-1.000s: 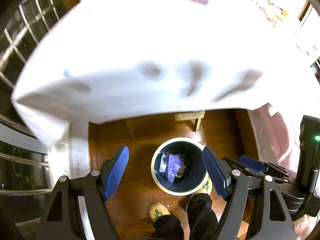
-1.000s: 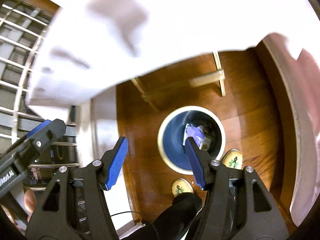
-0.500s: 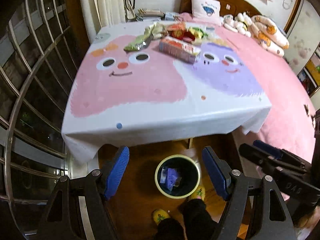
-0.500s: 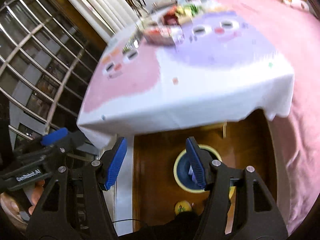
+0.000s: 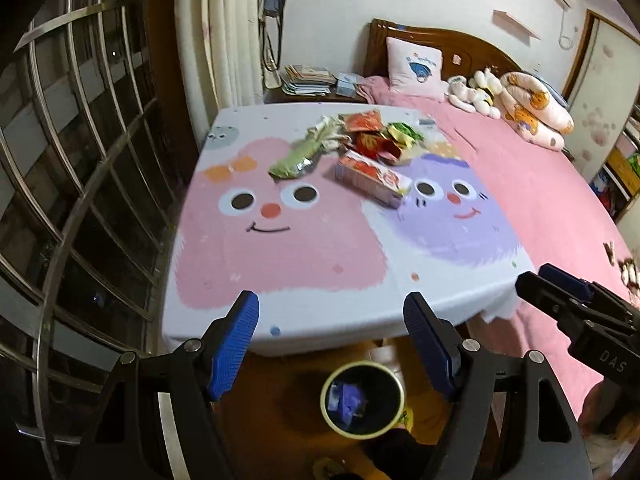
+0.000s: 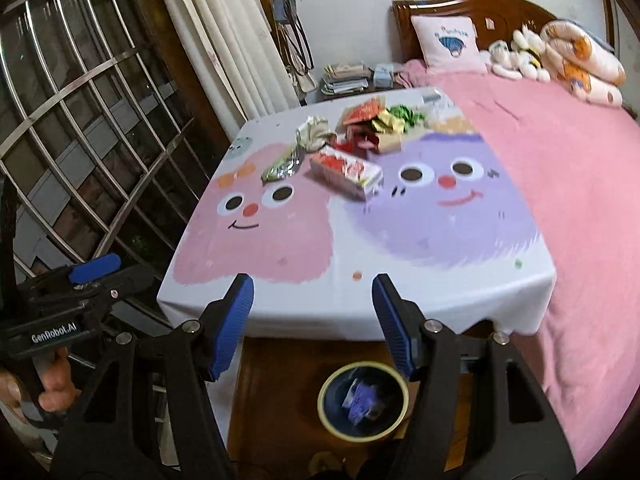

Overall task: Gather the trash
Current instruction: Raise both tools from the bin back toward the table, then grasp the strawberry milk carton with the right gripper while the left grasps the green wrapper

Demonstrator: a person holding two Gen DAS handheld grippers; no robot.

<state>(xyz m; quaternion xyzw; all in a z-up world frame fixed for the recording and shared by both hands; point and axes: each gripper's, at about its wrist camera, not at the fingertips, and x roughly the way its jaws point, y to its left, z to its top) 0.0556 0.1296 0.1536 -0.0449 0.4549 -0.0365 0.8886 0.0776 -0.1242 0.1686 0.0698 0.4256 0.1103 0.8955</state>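
Off to the far left of both sets of fingers stands a barred window [image 5: 80, 184], with a pale curtain [image 5: 232, 32] beside it. The left gripper [image 5: 331, 346] has its blue fingers [image 5: 234, 344] spread wide with nothing between them, and it is tilted down so that the table's near edge sits just beyond its tips. Ahead of those tips, toward the far side of the cartoon tablecloth [image 5: 280, 248], lies the trash: a green wrapper [image 5: 294, 160], a long red-and-white box [image 5: 372, 178] and a heap of red and yellow wrappers [image 5: 380, 136], all bunched together, probably so they can be taken one after another. Below and between the fingers, on the wooden floor at the table's foot, sits the bin [image 5: 362, 400] with purple scraps already inside, set close so a piece can simply be dropped. The right gripper [image 6: 312, 320] is likewise wide and empty, aimed at the same heap, with the bin [image 6: 364, 400] under its right finger. To the right of everything runs the pink bed [image 6: 560, 168], clear of the work.
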